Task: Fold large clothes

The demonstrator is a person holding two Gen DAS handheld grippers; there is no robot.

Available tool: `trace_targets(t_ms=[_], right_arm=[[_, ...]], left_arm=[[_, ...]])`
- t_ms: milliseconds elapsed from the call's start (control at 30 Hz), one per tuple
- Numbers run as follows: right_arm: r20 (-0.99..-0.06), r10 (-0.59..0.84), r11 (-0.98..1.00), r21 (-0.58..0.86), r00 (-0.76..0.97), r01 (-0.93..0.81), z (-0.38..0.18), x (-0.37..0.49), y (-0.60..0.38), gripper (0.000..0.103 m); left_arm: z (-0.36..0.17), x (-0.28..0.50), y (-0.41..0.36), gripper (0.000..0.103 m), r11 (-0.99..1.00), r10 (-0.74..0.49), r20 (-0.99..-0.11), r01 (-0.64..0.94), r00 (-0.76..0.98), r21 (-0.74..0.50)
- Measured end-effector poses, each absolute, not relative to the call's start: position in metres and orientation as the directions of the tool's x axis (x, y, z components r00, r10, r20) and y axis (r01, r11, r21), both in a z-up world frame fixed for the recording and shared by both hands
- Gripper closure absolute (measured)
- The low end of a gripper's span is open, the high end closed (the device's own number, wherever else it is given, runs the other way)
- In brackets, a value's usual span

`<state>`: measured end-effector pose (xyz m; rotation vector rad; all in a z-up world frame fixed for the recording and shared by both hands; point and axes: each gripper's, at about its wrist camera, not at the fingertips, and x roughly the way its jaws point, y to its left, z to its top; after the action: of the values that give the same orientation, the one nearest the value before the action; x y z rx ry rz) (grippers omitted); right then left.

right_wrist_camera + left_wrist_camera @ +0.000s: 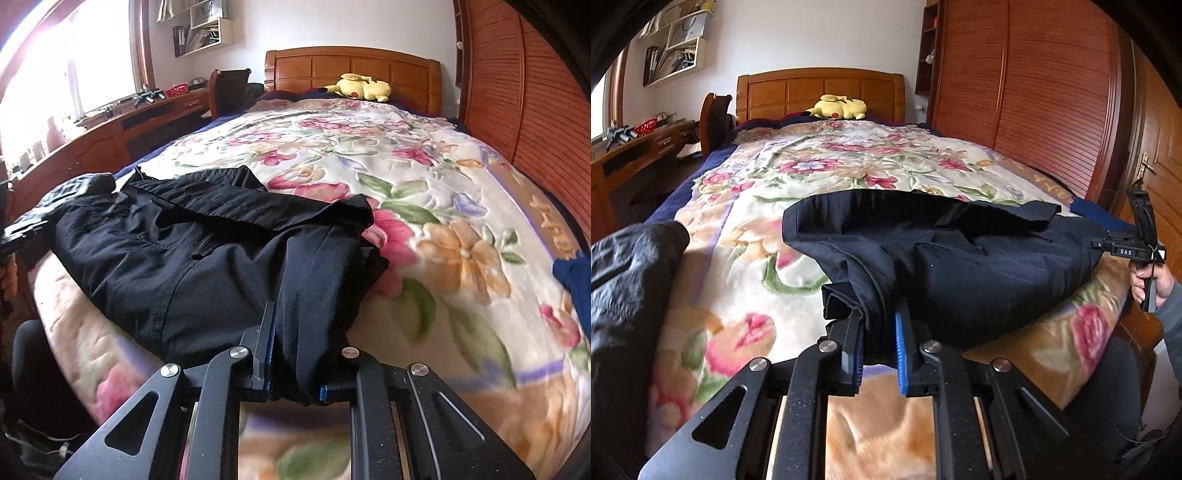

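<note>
Now both my claws are clamped on the black trousers [960, 266] near the bed's [746, 258] foot: left gripper [879, 347], right gripper [291, 354]. I should lift evenly, keeping the 2 corners level and taut.

matt black cloth trousers [207, 258], plush floral blanket [443, 206]

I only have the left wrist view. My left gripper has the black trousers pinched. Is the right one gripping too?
Observer: Yes, the right gripper is shut on a fold of the black trousers.
Operator: Anything lying beside it on that side?
Observer: Just bare floral blanket. A blue cloth lies further right, clearly apart from the trousers.
</note>
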<state>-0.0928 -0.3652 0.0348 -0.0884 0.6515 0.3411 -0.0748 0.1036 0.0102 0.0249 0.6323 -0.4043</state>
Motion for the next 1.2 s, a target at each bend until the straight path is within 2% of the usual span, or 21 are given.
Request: trace_targets(t_ms=[233,333,433,533,567,633,667,700,900,1200], right_arm=[[-0.636,0.253,0.947,0.008,0.729,-0.322,0.031,-0.091,-0.366,0.081],[-0.624,0.238,0.951,-0.007,0.744,-0.31,0.038,-0.094,-0.363,0.072],[-0.612,0.199,0.957,-0.046,0.766,-0.285,0.044,-0.098,-0.362,0.066],[-0.582,0.186,0.961,-0.061,0.792,-0.271,0.055,-0.111,-0.364,0.059],[-0.568,0.17,0.963,-0.077,0.805,-0.258,0.059,-0.114,-0.364,0.058],[-0.541,0.161,0.964,-0.091,0.825,-0.248,0.066,-0.121,-0.363,0.054],[-0.532,0.172,0.962,-0.092,0.829,-0.259,0.07,-0.122,-0.361,0.053],[-0.527,0.179,0.959,-0.096,0.831,-0.268,0.072,-0.123,-0.359,0.052],[-0.53,0.226,0.931,-0.13,0.817,-0.341,0.076,-0.106,-0.326,0.049],[-0.647,0.284,0.862,-0.15,0.707,-0.484,0.068,-0.048,-0.275,0.049]], left_arm=[[0.001,-0.068,0.099,0.08,0.946,-0.285,-0.611,0.319,0.738,-0.056],[0.006,-0.071,0.098,0.075,0.954,-0.25,-0.604,0.301,0.757,-0.017],[0.016,-0.075,0.099,0.063,0.959,-0.227,-0.576,0.282,0.785,0.008],[0.029,-0.075,0.104,0.06,0.961,-0.24,-0.552,0.278,0.798,-0.015],[0.032,-0.074,0.104,0.057,0.962,-0.238,-0.55,0.274,0.8,-0.017],[0.037,-0.071,0.103,0.04,0.961,-0.243,-0.543,0.277,0.804,-0.019],[0.04,-0.07,0.101,0.027,0.96,-0.248,-0.536,0.281,0.807,-0.022],[0.041,-0.068,0.099,0.022,0.96,-0.251,-0.53,0.28,0.81,-0.026],[0.045,-0.058,0.073,0.022,0.956,-0.258,-0.508,0.292,0.822,-0.013],[0.049,-0.039,0.049,0.022,0.952,-0.278,-0.5,0.304,0.82,-0.031]])
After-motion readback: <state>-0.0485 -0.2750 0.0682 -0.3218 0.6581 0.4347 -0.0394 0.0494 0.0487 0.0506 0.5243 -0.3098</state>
